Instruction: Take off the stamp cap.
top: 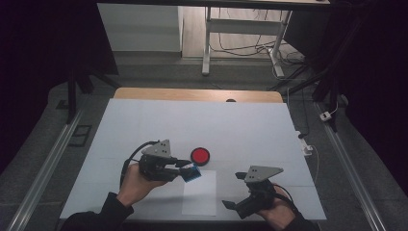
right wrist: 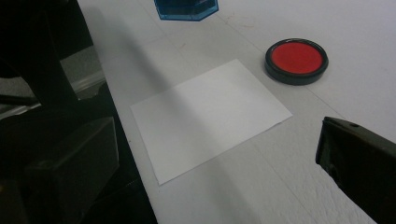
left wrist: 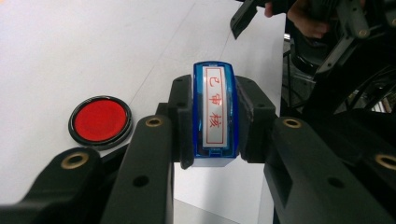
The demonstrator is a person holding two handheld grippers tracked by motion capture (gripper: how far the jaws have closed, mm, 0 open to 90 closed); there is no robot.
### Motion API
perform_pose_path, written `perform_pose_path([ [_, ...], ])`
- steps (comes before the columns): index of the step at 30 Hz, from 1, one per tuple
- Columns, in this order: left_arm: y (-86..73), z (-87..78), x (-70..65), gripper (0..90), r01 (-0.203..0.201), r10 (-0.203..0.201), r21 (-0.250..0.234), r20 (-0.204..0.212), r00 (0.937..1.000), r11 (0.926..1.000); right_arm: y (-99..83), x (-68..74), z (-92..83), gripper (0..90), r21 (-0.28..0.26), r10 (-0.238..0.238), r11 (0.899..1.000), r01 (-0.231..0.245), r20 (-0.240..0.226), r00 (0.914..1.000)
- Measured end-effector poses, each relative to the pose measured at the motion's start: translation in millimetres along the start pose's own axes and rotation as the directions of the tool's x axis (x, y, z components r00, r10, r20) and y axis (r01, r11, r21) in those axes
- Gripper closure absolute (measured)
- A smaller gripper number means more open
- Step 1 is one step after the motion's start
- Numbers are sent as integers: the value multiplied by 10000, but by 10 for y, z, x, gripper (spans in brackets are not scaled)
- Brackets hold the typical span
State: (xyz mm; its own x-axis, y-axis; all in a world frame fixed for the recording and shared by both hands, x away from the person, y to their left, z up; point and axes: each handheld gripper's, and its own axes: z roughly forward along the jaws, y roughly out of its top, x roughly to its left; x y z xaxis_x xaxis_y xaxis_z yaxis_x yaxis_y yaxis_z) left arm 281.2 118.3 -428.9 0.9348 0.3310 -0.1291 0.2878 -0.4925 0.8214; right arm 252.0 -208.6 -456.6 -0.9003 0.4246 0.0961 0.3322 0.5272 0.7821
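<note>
Holding a blue stamp point(left wrist: 215, 114) between closed jaws, left gripper point(top: 185, 169) above the table point(top: 144, 125), just over the upper left corner of a white sheet point(top: 200, 197). Stamp face turned up toward the left gripper view's camera: white strip, red characters, red border. Pads pressing both long sides of the stamp. Red ink pad point(top: 200, 156) lying open on the table just beyond the stamp, apart from it and from the sheet. Right gripper point(top: 235, 190) low at the sheet's right edge, jaws wide, nothing between them. In the right gripper view, sheet point(right wrist: 210, 116) flat between the two jaws, ink pad point(right wrist: 296, 60) beyond it to the right, stamp's blue body point(right wrist: 186, 9) at the top edge.
</note>
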Motion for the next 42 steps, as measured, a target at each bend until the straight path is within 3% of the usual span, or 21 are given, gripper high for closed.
perform_pose_path([
  [6,12,-5,4,699,-95,95,-20,130,9999,10000,55,4,134,0,230,-220,9995,217,120,9997],
  [19,31,-9,-2,699,-283,285,-80,260,9993,9996,209,30,363,0,135,-510,9986,510,1,9987],
  [38,52,0,-13,700,-656,663,-151,508,9965,9977,398,-5,635,0,175,-707,9973,720,-651,9954],
  [42,56,6,-17,700,-738,746,-162,592,9955,9971,437,-18,683,0,209,-703,9971,726,-960,9929],
])
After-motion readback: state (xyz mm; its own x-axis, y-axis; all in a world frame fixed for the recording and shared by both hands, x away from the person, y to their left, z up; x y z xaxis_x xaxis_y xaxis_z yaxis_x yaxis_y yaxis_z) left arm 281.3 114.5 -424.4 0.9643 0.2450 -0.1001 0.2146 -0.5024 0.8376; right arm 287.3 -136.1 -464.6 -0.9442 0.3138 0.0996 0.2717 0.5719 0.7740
